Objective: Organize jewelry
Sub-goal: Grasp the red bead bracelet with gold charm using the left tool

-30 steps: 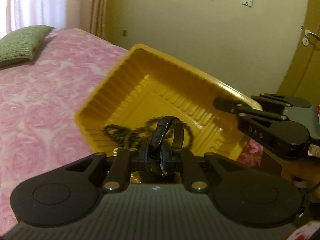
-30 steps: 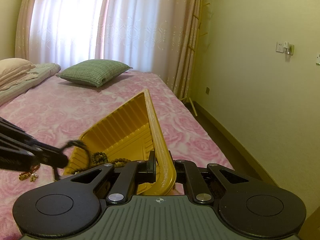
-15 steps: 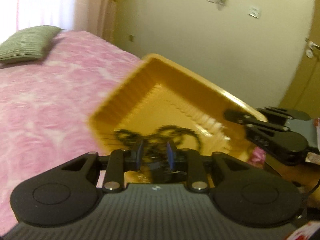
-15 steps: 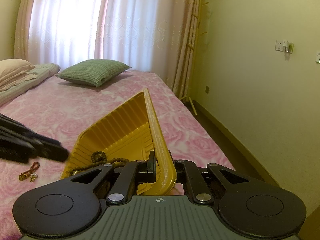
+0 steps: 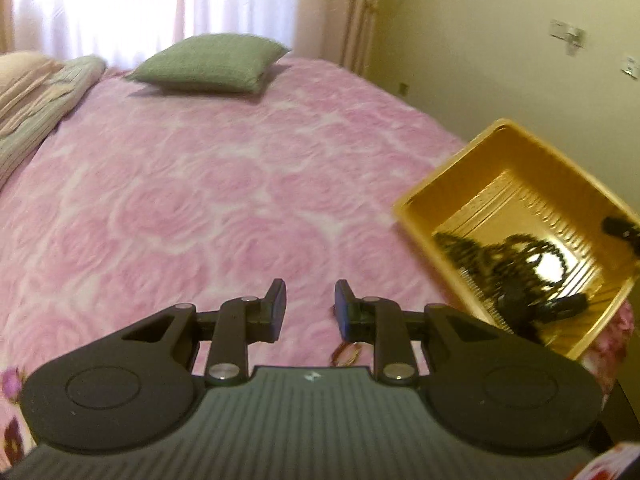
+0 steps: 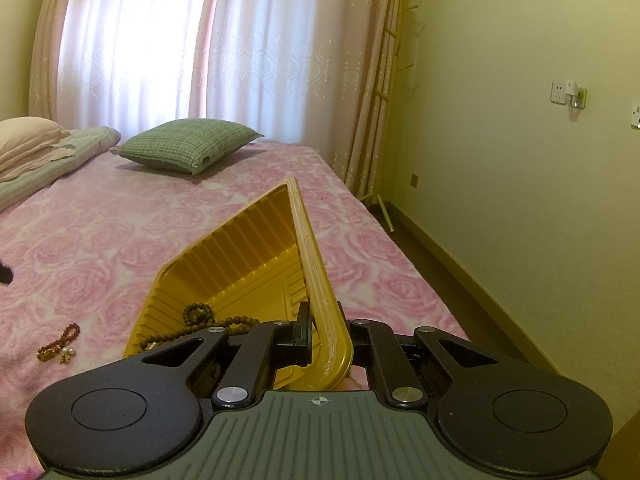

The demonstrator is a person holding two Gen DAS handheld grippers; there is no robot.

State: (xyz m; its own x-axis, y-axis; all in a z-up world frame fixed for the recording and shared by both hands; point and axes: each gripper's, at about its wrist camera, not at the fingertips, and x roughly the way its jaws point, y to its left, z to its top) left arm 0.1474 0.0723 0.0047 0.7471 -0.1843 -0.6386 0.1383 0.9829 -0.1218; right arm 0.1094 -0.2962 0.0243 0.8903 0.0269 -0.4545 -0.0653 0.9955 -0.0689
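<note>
My right gripper is shut on the near corner rim of a yellow plastic tray, holding it tilted over the pink bedspread. A brown bead necklace lies in the tray's low end. In the left wrist view the tray sits at the right, with the dark beads and a black watch inside. My left gripper is open and holds nothing, over the bedspread left of the tray. A red bead bracelet lies on the bed; a bit of it shows under my left gripper.
The pink rose-patterned bedspread fills most of the view. A green pillow and folded bedding lie at the bed's far end by the curtained window. The wall and floor run along the bed's right side.
My left gripper let go of the black watch, which now lies in the tray. It opened and swung left, away from the tray and over the bed. The right gripper and tray stayed still.
</note>
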